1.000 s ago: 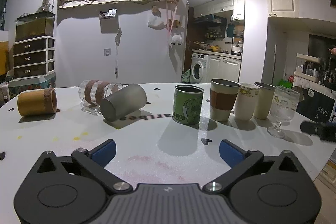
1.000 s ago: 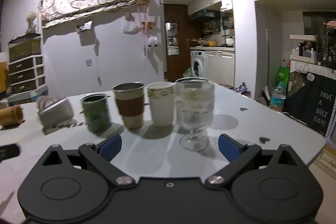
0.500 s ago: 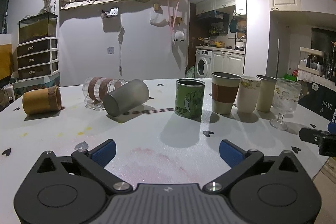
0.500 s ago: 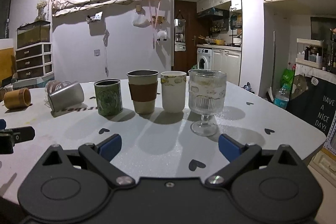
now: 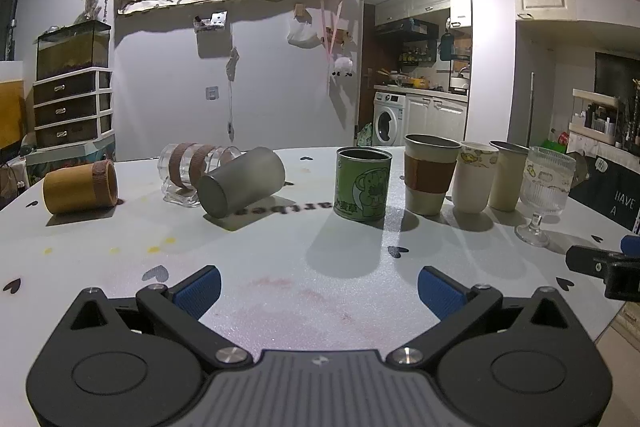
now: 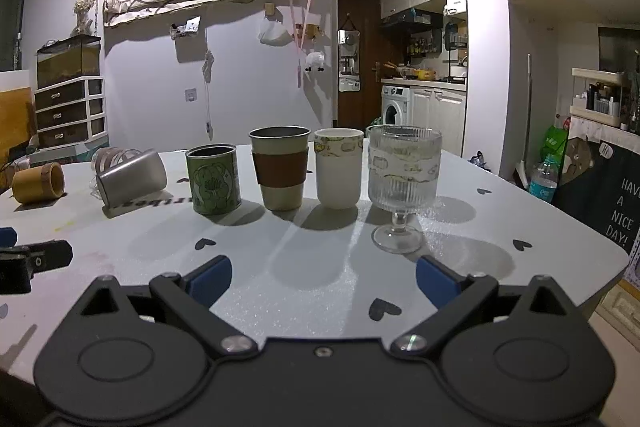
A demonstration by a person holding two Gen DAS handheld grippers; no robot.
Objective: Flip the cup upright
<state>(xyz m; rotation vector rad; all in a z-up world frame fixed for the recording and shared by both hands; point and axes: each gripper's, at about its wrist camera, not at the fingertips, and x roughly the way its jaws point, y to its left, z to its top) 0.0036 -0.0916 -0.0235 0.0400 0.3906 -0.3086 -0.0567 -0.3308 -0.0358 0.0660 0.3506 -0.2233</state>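
Three cups lie on their sides on the white table [image 5: 280, 267]: a grey metal cup [image 5: 240, 187], a clear glass with brown bands [image 5: 192, 171] behind it, and a tan bamboo cup [image 5: 80, 187] at far left. The grey cup [image 6: 132, 177] and bamboo cup [image 6: 38, 183] also show in the right wrist view. My left gripper [image 5: 318, 291] is open and empty, well short of the grey cup. My right gripper [image 6: 323, 277] is open and empty, in front of the upright row.
An upright row stands to the right: green tin [image 5: 362, 185], beige cup with brown sleeve [image 5: 430, 173], white cup [image 5: 476, 177], another beige cup [image 5: 508, 175], ribbed stem glass [image 5: 544, 195]. The table's right edge [image 6: 600, 267] is near. Drawers stand far left.
Both grippers have drawn back from the cups, which now look smaller and farther. The right gripper has swung so more of the table shows. No cup has moved.
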